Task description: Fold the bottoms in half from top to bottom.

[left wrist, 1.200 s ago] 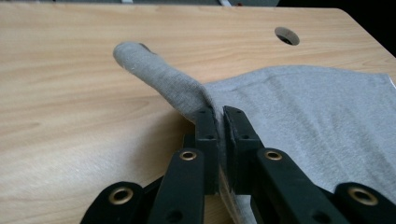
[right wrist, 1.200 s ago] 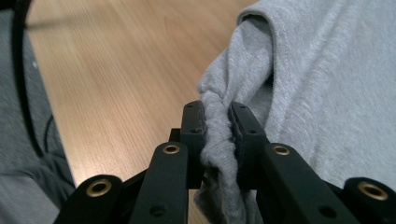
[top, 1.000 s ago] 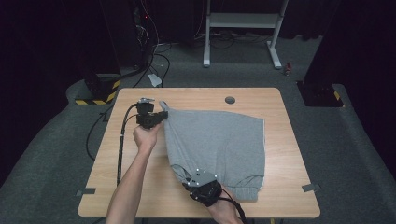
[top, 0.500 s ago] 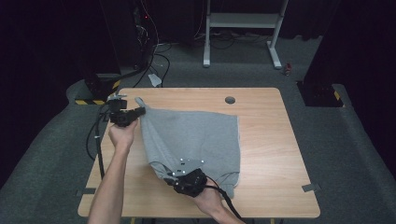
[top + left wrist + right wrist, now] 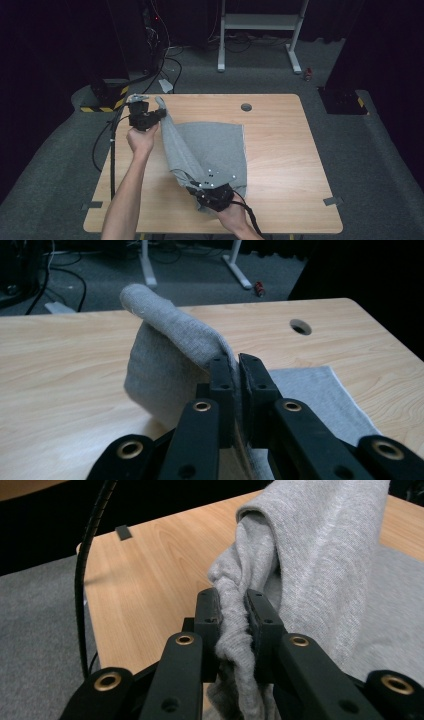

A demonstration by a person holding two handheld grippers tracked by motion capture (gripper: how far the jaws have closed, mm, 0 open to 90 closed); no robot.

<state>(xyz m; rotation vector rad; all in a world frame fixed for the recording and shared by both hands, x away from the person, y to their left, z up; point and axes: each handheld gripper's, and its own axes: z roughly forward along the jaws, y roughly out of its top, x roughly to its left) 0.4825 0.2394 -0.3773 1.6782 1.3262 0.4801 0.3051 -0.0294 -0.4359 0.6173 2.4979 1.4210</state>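
Note:
A grey cloth garment point(image 5: 215, 147) lies partly on the wooden table point(image 5: 280, 150), its left side lifted off the surface. My left gripper point(image 5: 161, 114) is shut on the garment's far left edge, which rises as a folded flap point(image 5: 170, 340) above the jaws point(image 5: 235, 375). My right gripper point(image 5: 196, 187) is shut on a bunched near edge of the garment point(image 5: 235, 620), close to the table's front. The fabric hangs stretched between the two grippers point(image 5: 320, 545). The rest of the garment lies flat toward the right point(image 5: 320, 390).
A round cable hole point(image 5: 246, 107) sits in the table's far middle. A black cable point(image 5: 112, 150) trails from the left gripper over the table's left edge. A white stand point(image 5: 260, 30) and a yellow-black striped box point(image 5: 102, 97) stand on the grey floor beyond.
Both grippers have risen, lifting the garment's left side off the table. The left gripper first swung left along the far edge. The cloth now folds over toward the right.

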